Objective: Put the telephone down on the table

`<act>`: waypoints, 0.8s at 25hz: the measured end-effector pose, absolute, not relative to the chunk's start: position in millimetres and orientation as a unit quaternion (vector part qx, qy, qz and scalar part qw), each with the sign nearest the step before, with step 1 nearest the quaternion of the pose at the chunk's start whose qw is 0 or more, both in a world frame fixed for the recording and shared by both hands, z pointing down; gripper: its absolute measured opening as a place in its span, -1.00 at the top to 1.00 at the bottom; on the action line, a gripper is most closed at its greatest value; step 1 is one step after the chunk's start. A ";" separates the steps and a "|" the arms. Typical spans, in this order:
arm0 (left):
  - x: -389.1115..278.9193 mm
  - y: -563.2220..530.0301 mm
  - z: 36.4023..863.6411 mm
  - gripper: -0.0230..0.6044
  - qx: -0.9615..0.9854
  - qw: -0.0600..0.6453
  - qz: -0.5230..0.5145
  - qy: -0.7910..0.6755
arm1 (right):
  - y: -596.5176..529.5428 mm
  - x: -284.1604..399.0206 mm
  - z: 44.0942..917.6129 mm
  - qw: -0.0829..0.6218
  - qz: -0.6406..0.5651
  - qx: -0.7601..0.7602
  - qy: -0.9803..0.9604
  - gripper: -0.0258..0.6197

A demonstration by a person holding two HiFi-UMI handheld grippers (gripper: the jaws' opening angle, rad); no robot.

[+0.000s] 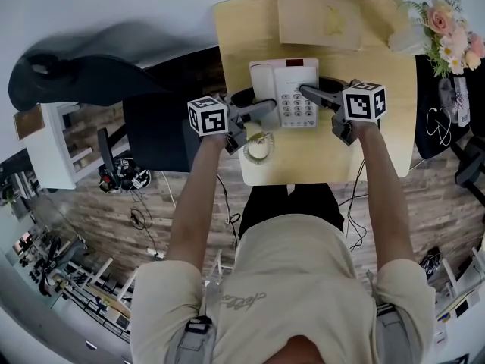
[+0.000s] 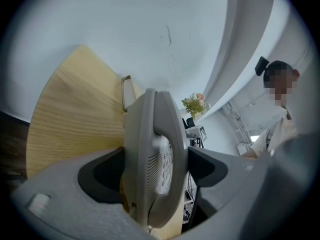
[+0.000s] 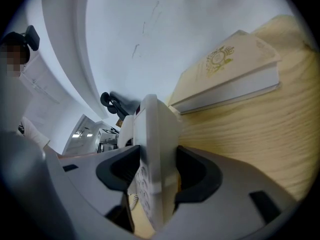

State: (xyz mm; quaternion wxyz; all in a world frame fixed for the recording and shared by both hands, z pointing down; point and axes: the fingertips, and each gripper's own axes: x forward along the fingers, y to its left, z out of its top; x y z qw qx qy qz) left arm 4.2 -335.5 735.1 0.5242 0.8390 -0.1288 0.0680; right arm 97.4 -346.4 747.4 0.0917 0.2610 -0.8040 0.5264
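We've got the left gripper [image 2: 155, 170] with its jaws clamped on the phone's [image 1: 286, 82] handset side, and the right gripper [image 3: 152, 173] clamped on its keypad edge. The phone sits pinched between them over the middle of the table [image 1: 241, 30]; we can't tell if it touches. The cord [image 1: 258, 148] coils just nearer us, with the book [image 1: 326, 17] behind and the flowers [image 1: 447, 29] far right.

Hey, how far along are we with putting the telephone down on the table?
Done: the telephone is above the table, near the book. In hand: the left gripper is shut on its handset side, the right gripper on its keypad side. Left: I cannot tell whether it rests on the wood; both grippers have yet to let go.
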 end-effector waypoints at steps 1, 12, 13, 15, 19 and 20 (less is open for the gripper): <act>4.4 -336.7 738.0 -0.29 0.837 0.527 0.069 -0.131 | -347.6 97.5 750.5 0.092 0.530 0.261 -0.802 0.23; 2.3 -347.7 753.1 -0.29 0.806 0.569 0.049 -0.155 | -355.2 98.4 768.5 0.082 0.564 0.264 -0.778 0.23; 1.7 -347.9 754.3 -0.29 0.805 0.570 0.051 -0.156 | -355.7 98.0 768.6 0.082 0.566 0.263 -0.777 0.23; 1.5 -349.3 756.2 -0.29 0.802 0.574 0.054 -0.158 | -358.1 98.8 770.3 0.086 0.566 0.268 -0.775 0.23; 3.1 -351.1 758.2 -0.29 0.795 0.582 0.057 -0.163 | -358.6 97.4 774.2 0.091 0.576 0.273 -0.765 0.22; 3.3 -351.3 758.7 -0.29 0.793 0.584 0.059 -0.164 | -359.5 98.2 774.9 0.095 0.576 0.277 -0.764 0.22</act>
